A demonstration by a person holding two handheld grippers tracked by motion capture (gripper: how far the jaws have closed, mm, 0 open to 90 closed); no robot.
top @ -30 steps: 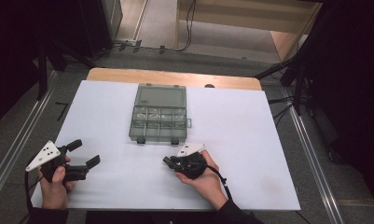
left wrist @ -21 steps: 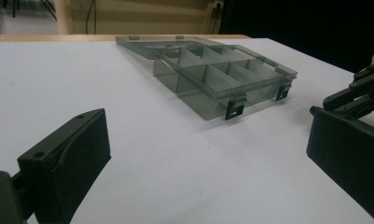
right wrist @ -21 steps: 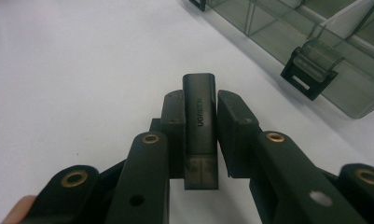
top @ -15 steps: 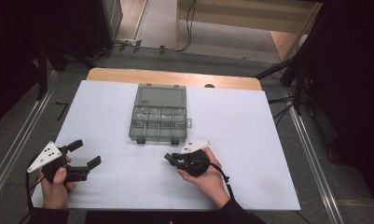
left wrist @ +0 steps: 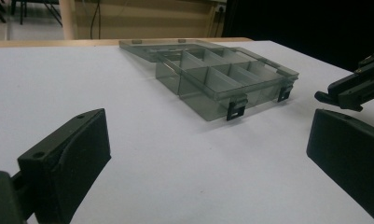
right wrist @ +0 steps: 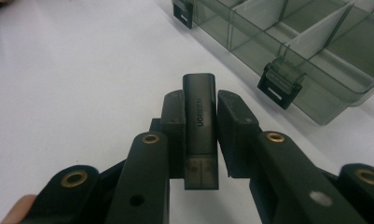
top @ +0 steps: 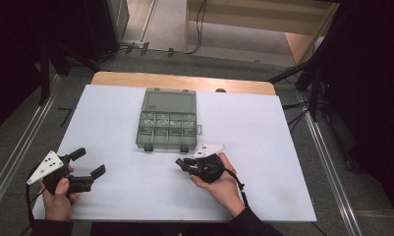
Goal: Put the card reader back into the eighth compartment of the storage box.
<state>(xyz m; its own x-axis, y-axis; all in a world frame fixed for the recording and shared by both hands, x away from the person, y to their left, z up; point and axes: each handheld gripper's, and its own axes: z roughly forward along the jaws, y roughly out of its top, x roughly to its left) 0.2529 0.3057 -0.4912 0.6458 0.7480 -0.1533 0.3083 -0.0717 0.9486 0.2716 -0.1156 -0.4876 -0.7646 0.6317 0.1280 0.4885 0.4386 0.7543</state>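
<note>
A smoky clear compartment box lies open in the middle of the white table, lid laid flat behind it, dividers and black latches facing me. My right gripper hovers just in front of the box's near right corner, shut on a small dark grey adapter printed UGREEN, which stands upright between the pads. At the front left my left gripper stands open and its jaws hold nothing. The left gripper view shows the box ahead and the right gripper at its right edge.
A wooden strip borders the table's far edge, with cables and dark stands on the floor beyond. Metal rails run along both sides of the table.
My right gripper has crept slightly toward the box with the adapter still clamped in it. The left gripper has stayed put.
</note>
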